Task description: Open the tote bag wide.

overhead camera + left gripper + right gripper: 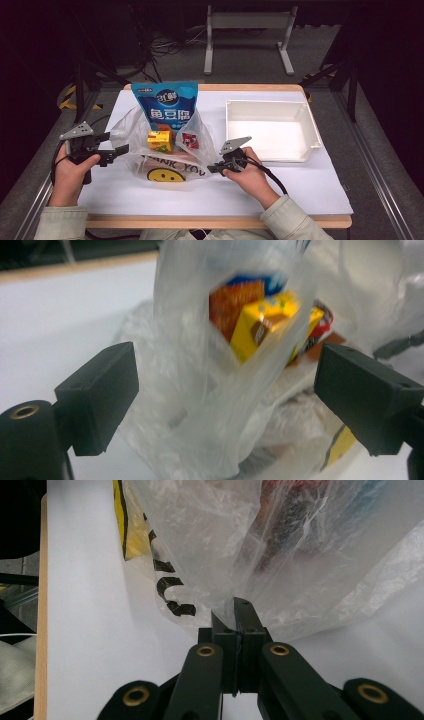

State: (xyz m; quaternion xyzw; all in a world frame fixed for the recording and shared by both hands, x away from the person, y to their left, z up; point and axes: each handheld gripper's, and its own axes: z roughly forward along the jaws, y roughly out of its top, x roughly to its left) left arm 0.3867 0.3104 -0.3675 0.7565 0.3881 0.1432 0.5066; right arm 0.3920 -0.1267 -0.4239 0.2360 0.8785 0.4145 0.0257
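A clear plastic bag point(150, 135) with a yellow smiley face lies at the table's middle left. A tall blue snack pouch point(169, 107), a yellow carton point(160, 141) and a red packet point(190, 141) stand in it. My left gripper point(120, 151) is at the bag's left side, open. In the left gripper view a strip of the bag point(200, 405) hangs between the wide-apart jaws of the left gripper point(225, 390) without touching the pads, with the yellow carton point(265, 325) behind it. My right gripper point(212, 168) is shut on the bag's right edge, and the right gripper point(235, 612) pinches the film of the bag point(280, 545).
A white rectangular tray point(310, 125) sits on the right half of the white table top point(300, 185). A metal stand point(247, 30) is on the floor beyond the far edge. Aluminium rails run along both sides of the table.
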